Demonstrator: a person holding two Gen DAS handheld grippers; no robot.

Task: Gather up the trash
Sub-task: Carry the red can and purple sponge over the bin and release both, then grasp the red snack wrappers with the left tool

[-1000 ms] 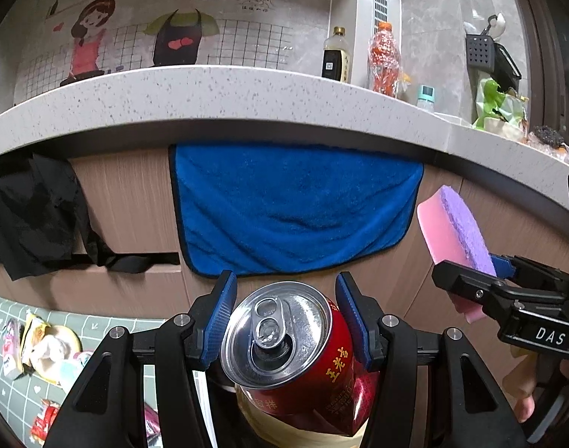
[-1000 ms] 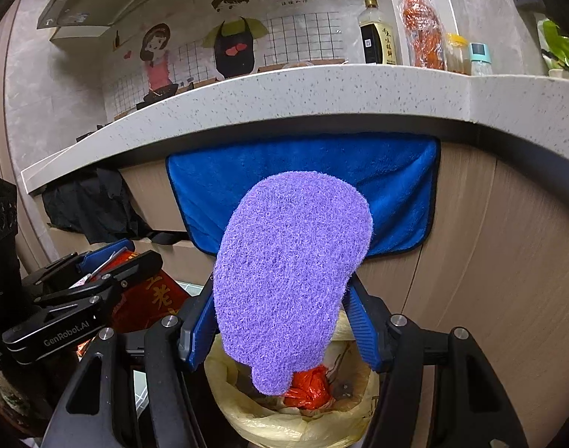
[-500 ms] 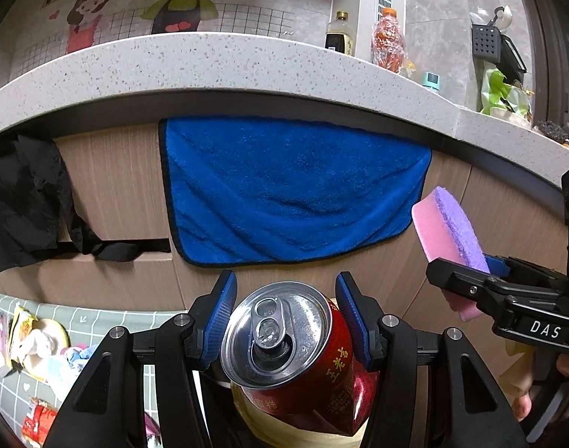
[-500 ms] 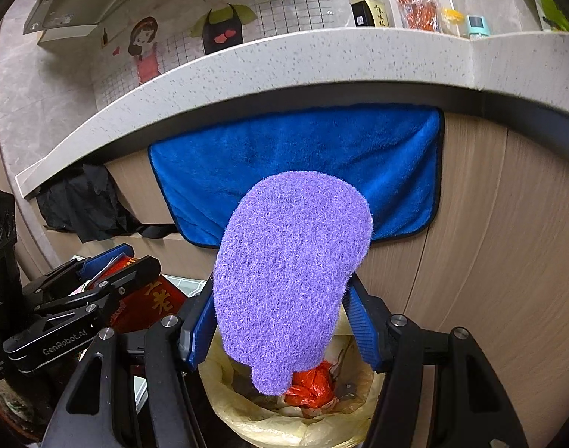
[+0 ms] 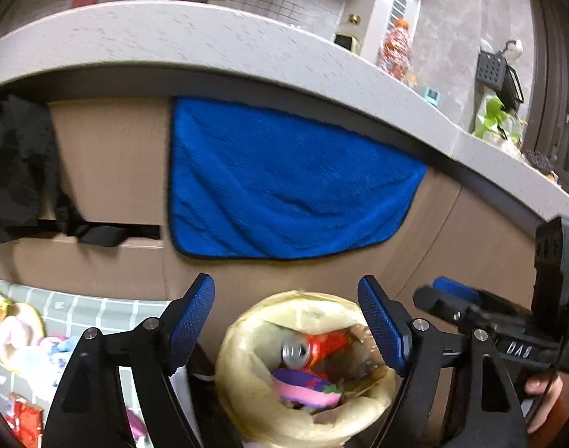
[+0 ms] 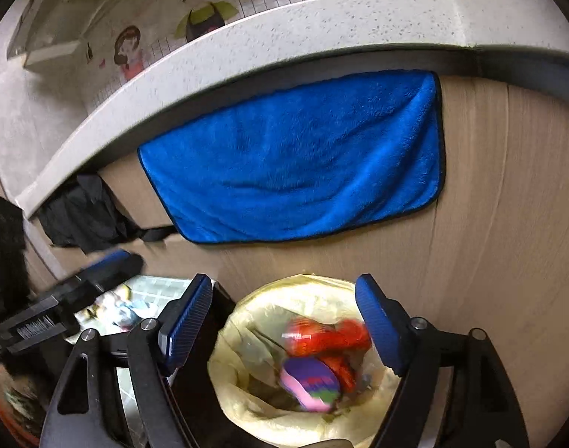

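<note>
I have both grippers tipped downward over the bin (image 5: 363, 407), side by side. My left gripper (image 5: 286, 317) has just sprung its jaws wide and grips nothing; the red can (image 5: 314, 345) lies below it inside the yellow bag. My right gripper (image 6: 284, 317) has likewise just opened fully, empty, with the purple-and-pink sponge (image 6: 310, 382) beneath it, beside the can. Beyond both, a blue towel (image 6: 303, 171) hangs from the counter (image 6: 322, 26).
</note>
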